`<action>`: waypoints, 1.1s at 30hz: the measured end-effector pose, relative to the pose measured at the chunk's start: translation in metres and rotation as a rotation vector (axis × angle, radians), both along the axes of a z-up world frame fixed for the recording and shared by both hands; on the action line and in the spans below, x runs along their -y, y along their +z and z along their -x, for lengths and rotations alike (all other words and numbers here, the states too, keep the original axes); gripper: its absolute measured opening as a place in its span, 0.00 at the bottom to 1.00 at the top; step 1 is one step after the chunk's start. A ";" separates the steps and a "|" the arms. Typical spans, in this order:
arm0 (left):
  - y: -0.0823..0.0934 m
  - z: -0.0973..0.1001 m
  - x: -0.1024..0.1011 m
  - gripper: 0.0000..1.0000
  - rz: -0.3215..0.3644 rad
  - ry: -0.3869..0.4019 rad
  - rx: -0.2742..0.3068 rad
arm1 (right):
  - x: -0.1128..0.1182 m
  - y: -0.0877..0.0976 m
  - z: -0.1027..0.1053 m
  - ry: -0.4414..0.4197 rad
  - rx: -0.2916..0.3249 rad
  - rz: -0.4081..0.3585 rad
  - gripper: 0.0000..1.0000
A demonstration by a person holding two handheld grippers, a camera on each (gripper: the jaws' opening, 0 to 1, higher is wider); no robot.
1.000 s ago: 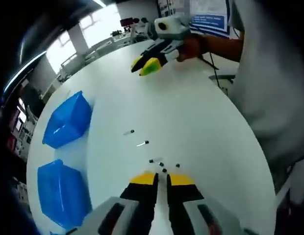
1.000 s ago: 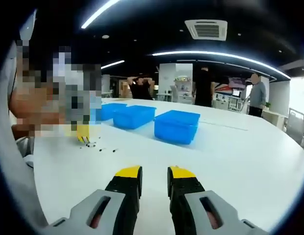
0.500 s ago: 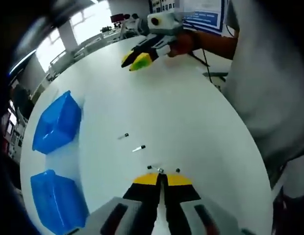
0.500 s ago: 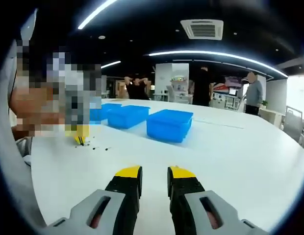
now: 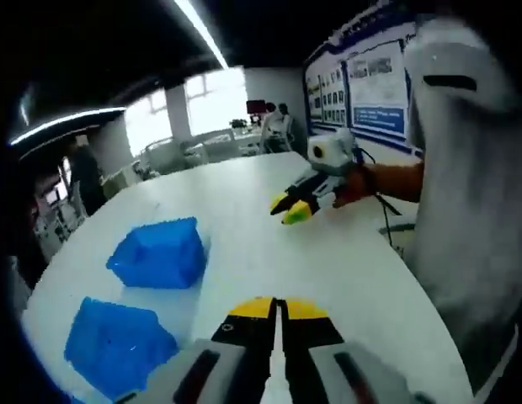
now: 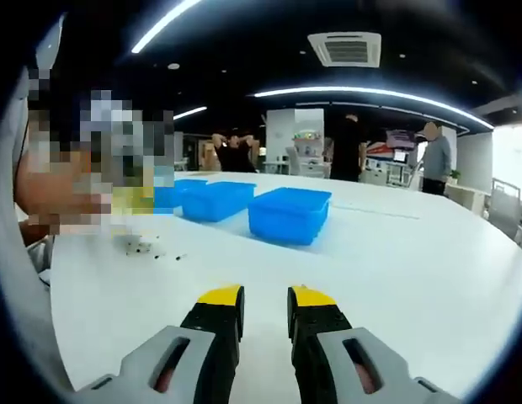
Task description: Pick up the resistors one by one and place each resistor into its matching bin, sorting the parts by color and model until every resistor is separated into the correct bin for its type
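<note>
I took the nearest blue bin (image 6: 291,215) as my landmark. In the right gripper view, the white table (image 6: 396,269) ran broad and bare to the right of that bin and in front of it, down to my right gripper (image 6: 265,296), and its far edge curved away behind the bin. My right gripper hung over that bare stretch with its yellow-tipped jaws a narrow gap apart, nothing between them. Two more blue bins (image 6: 215,199) stood in a row left of the landmark bin and farther back.

The resistors (image 6: 151,249) lay loose on the table well to the left of the landmark bin, a small scatter of dark specks. They were too small and blurred for me to read color or model.

In the left gripper view, my left gripper (image 5: 276,307) had its yellow tips pressed together. I could not tell whether a resistor was pinched there. Two blue bins (image 5: 157,252) sat to its left, the closer one (image 5: 118,345) cut off low. The right gripper (image 5: 291,208) showed farther across the table, held by a hand (image 5: 355,187). The table's near edge curved off to the right beside a grey sleeve (image 5: 463,219).
</note>
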State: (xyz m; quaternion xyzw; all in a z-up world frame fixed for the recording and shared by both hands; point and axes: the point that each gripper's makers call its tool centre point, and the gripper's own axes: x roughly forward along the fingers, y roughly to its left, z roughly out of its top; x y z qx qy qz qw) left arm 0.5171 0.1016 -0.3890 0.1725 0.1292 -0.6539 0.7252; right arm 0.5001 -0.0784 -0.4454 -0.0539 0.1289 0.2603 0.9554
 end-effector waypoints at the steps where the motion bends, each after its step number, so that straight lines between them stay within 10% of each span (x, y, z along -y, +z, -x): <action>1: 0.012 -0.014 -0.002 0.06 0.072 0.069 0.008 | -0.002 0.000 -0.001 0.005 0.002 -0.003 0.23; 4: 0.042 -0.065 -0.022 0.06 0.248 0.339 0.036 | -0.007 0.000 -0.004 0.021 0.000 0.000 0.23; 13: 0.036 -0.149 -0.087 0.06 0.351 0.840 -0.026 | -0.014 0.009 -0.006 0.043 0.024 -0.008 0.23; 20: 0.029 -0.159 -0.088 0.13 0.338 0.899 -0.039 | -0.014 0.015 -0.004 0.047 0.037 -0.005 0.23; 23: 0.025 -0.161 -0.092 0.39 0.307 0.929 -0.043 | -0.015 0.014 -0.004 0.047 0.032 -0.002 0.23; 33: 0.030 -0.146 -0.096 0.28 0.331 0.910 -0.050 | -0.019 0.018 -0.003 0.060 0.036 0.007 0.23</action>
